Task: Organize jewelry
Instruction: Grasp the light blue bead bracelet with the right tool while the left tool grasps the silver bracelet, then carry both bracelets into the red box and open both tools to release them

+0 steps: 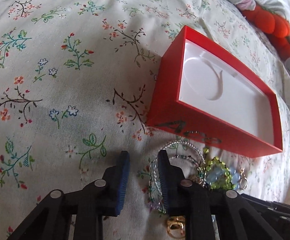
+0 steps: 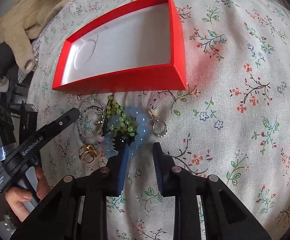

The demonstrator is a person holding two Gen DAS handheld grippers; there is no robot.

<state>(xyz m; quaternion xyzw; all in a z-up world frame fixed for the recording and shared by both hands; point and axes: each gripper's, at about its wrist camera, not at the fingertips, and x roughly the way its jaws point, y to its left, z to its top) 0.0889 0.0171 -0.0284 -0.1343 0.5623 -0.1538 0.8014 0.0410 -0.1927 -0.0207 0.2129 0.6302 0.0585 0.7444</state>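
**Loose jewelry heaped against an empty box, both claws open above it**

The floral bedspread [image 2: 235, 64] carries everything; no edge of it shows clearly except at the left of the right wrist view, where a beige knit garment [image 2: 28, 12] lies. The red box [image 2: 125, 80] sits lidless on the spread, its white moulded lining bare. It looks like stiff, light card and would likely slide if nudged.

Touching or just beside the box's near long wall lies the jewelry pile. The blue bead bracelet [image 2: 141, 124] is the bulkiest piece: smooth round beads, probably slippery, so best pinched across the strand rather than on a single bead. The green bead bracelet [image 2: 121, 120] overlaps it on a dark cord and may drag its neighbours along. The clear beaded loops [image 2: 89, 118], at the pile's left, look limp and likely to snag. The gold ring [image 2: 88, 154] and the silver ring [image 2: 160, 129] are small, hard and slick; grip across the band.

The right gripper [image 2: 141, 158] hangs with jaws apart, empty, one pad at the blue beads. The left gripper [image 1: 144, 168] is likewise spread and empty, its right finger over the clear loops.
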